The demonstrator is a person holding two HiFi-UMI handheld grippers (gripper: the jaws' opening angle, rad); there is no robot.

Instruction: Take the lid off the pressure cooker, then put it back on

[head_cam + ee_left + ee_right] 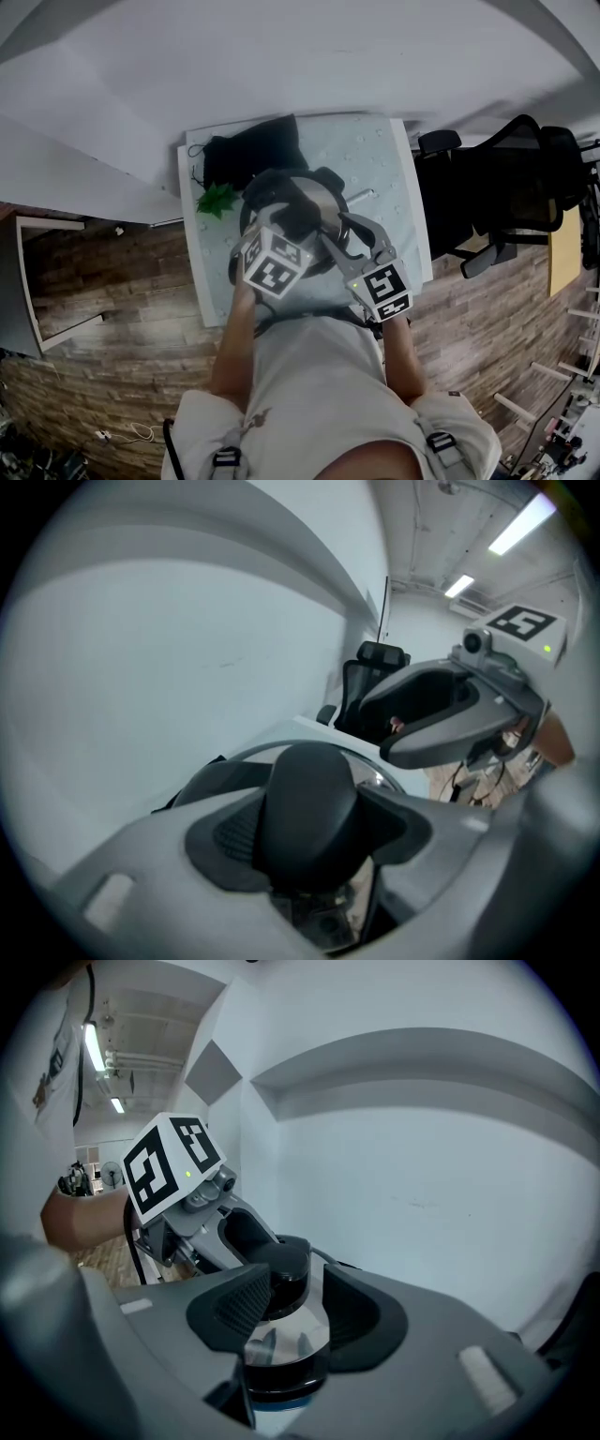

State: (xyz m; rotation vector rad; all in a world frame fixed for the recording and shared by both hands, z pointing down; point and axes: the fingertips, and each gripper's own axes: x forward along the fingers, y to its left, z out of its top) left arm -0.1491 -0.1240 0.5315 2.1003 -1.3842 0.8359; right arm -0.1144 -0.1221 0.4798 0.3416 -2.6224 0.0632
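The steel pressure cooker [319, 199] stands mid-table with its lid [281, 1335] on. My left gripper [281, 220] reaches over it from the near left. In the left gripper view its pads press both sides of the lid's black handle [309, 817], so my left gripper [314, 841] is shut on that handle. My right gripper [339, 234] is at the cooker's near right edge. In the right gripper view its jaws [292, 1312] straddle the lid's rim and appear closed on a black side handle [272, 1377] low between them. The lid handle [281, 1265] and the left gripper's marker cube [173, 1166] show beyond.
The small white table [380, 150] stands against a pale wall. A black bag [248, 150] lies at its far left, with a green leaf [217, 199] beside the cooker. A black office chair [506, 197] stands close to the table's right edge. The floor is wood.
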